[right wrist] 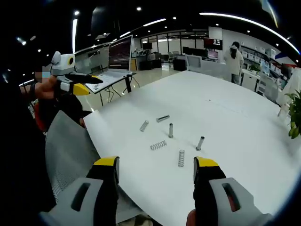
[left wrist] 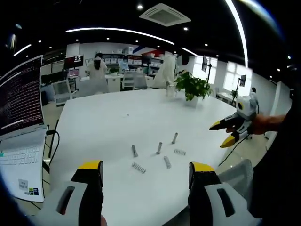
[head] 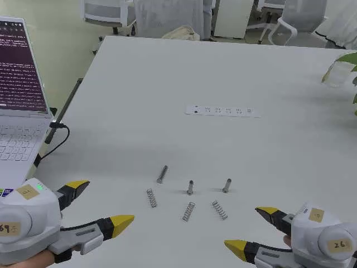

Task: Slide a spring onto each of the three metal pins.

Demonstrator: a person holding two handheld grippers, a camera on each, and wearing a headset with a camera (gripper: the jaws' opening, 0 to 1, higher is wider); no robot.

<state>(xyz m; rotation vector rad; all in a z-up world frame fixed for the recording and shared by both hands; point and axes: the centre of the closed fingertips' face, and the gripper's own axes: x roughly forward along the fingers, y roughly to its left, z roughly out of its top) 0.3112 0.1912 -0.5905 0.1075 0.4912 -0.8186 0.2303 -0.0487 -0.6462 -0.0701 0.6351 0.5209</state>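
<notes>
Hovering at the near edge of a white table (head: 167, 72), the left gripper (head: 106, 202) and the right gripper (head: 246, 227) both hang with yellow-tipped jaws spread wide and nothing between them, each well apart from the parts laid out in the middle. Three pins sit in a loose row: the left pin (head: 162, 174) lies on its side, while the middle pin (head: 190, 187) and the right pin (head: 227, 185) appear to stand on end. Three springs lie flat just nearer the person, one before each pin: the left spring (head: 151, 197), the middle spring (head: 189, 211) and the right spring (head: 220, 210), none touching a pin. By this showing the job has not begun: no spring is threaded, no part is lifted, and all three pairings are yet to be made. The lying pin will likely need picking up or standing before its spring can go on, and the small coils look apt to roll or slip from a pinch. A laptop (head: 17, 111) stands open at the table's left edge, a power strip (head: 222, 110) lies farther back, and a plant (head: 348, 67) leans in from the right.
</notes>
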